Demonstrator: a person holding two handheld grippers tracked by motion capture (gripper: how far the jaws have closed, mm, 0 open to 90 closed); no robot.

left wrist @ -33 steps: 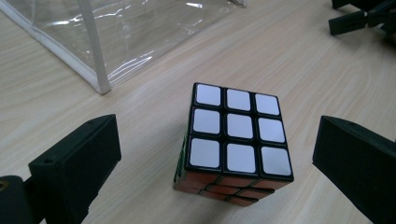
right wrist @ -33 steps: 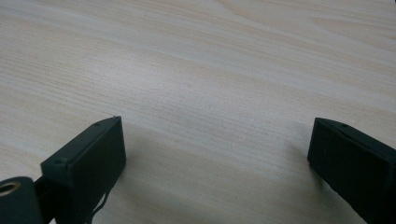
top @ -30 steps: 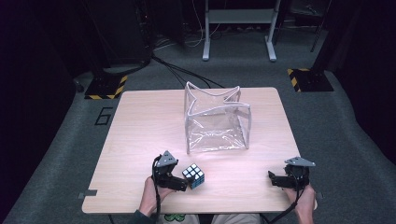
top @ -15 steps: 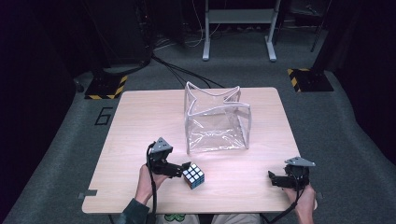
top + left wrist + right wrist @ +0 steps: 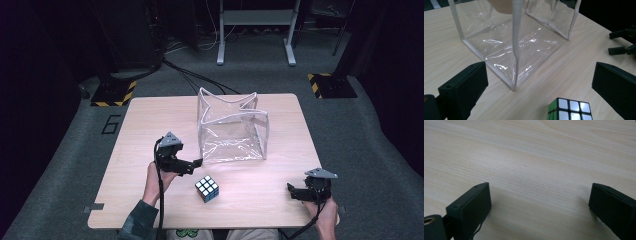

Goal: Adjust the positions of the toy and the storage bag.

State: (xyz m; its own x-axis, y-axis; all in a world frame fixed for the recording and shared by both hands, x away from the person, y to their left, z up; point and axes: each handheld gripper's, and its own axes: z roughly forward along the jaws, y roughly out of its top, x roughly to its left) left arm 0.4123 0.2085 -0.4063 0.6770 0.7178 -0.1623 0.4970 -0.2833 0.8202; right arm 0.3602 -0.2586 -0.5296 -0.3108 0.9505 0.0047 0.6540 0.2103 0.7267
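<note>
A scrambled puzzle cube with black edges lies on the wooden table near the front; its white top face sits at the bottom of the left gripper view. A clear plastic bag with white trim stands open behind it. My left gripper hovers left of the cube, pointing at the bag's front corner. Its jaws are open and hold nothing. My right gripper rests at the front right, open over bare wood.
The table's front edge is close to both hands. Dark carpet, cables and a metal stand lie beyond the table. The right gripper's fingers appear far off in the left gripper view.
My left gripper has drawn back from beside the cube and moved up and away toward the bag. The cube stays where it was. The right gripper has not moved.
</note>
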